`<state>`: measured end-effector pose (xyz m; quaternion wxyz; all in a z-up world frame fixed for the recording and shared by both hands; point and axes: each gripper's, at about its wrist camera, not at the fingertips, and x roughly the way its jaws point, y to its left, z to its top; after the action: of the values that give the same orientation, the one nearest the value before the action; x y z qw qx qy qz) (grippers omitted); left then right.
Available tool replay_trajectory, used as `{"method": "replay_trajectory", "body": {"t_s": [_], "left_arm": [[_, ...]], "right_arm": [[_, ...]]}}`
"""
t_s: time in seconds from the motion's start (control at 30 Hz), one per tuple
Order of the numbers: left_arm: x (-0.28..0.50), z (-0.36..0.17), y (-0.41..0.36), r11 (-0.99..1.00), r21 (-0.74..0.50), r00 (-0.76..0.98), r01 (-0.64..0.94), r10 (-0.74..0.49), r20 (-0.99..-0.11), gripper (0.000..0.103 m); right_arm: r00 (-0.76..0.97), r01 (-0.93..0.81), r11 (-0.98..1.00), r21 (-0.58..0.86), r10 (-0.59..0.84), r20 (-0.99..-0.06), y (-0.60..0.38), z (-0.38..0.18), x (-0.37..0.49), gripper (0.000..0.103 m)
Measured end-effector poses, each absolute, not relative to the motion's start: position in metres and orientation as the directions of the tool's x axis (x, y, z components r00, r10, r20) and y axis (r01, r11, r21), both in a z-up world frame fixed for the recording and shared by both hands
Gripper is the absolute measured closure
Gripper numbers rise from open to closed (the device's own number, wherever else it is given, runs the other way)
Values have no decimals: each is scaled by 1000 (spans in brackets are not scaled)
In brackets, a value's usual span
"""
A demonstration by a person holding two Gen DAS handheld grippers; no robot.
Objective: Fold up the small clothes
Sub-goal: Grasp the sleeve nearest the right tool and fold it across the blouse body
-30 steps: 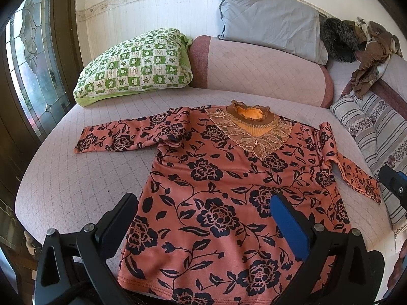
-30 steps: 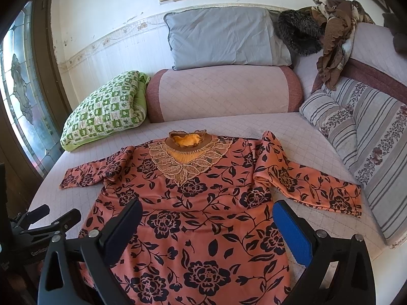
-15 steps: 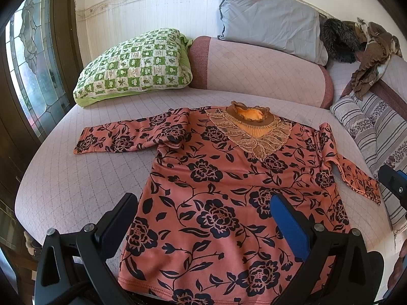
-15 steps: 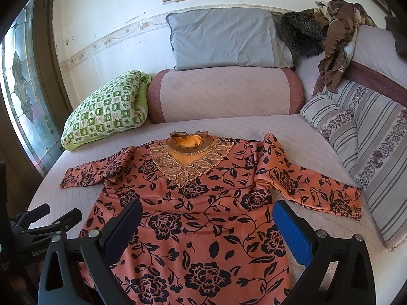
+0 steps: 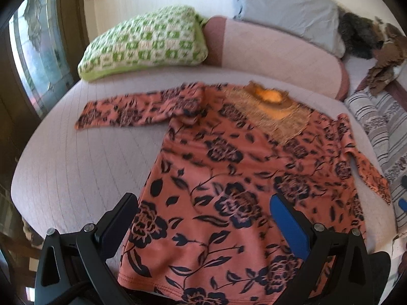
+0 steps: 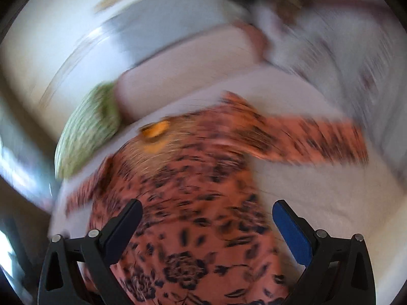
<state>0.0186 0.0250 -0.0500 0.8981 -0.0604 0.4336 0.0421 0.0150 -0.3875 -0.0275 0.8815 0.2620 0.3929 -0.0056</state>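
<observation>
My left gripper [image 5: 203, 218] and right gripper [image 6: 206, 221] hover wide open over the soft, limp blouse [image 5: 229, 178], best pinched at its hem.

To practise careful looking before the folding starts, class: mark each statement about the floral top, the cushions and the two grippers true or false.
1. The floral top lies spread flat on the bed. True.
2. The left gripper is clamped on the hem. False: its jaws stand open, holding nothing.
3. A green checked pillow sits beyond the top's outstretched sleeve. True.
4. The right gripper is shut. False: it is open.
5. The top is plain blue. False: salmon with dark flowers.
</observation>
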Motion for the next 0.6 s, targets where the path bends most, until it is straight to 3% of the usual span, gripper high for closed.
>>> {"method": "replay_trajectory", "body": {"t_s": [0.1, 0.2, 0.3, 0.47, 0.53, 0.6], "left_arm": [[22, -65, 27, 988, -61, 589, -139, 33, -807, 0], [25, -76, 24, 990, -46, 567, -133, 38, -823, 0], [29, -85, 23, 991, -26, 548, -133, 51, -835, 0], [39, -93, 22, 991, -23, 531, -130, 51, -846, 0], [40, -95, 21, 992, -16, 534, -123, 52, -844, 0], [42, -98, 23, 992, -15, 530, -123, 53, -846, 0]], "right_arm": [[712, 382, 662, 645, 234, -662, -475, -67, 22, 0], [717, 542, 416, 731, 224, -660, -549, -115, 22, 1], [743, 572, 226, 788, 263, -615, -587, -149, 23, 6], [781, 558, 177, 811, 218, -585, -604, -151, 39, 6], [790, 564, 166, 809, 176, -587, -602, -151, 41, 12], [778, 589, 171, 790, 142, -612, -608, -154, 48, 34]]}}
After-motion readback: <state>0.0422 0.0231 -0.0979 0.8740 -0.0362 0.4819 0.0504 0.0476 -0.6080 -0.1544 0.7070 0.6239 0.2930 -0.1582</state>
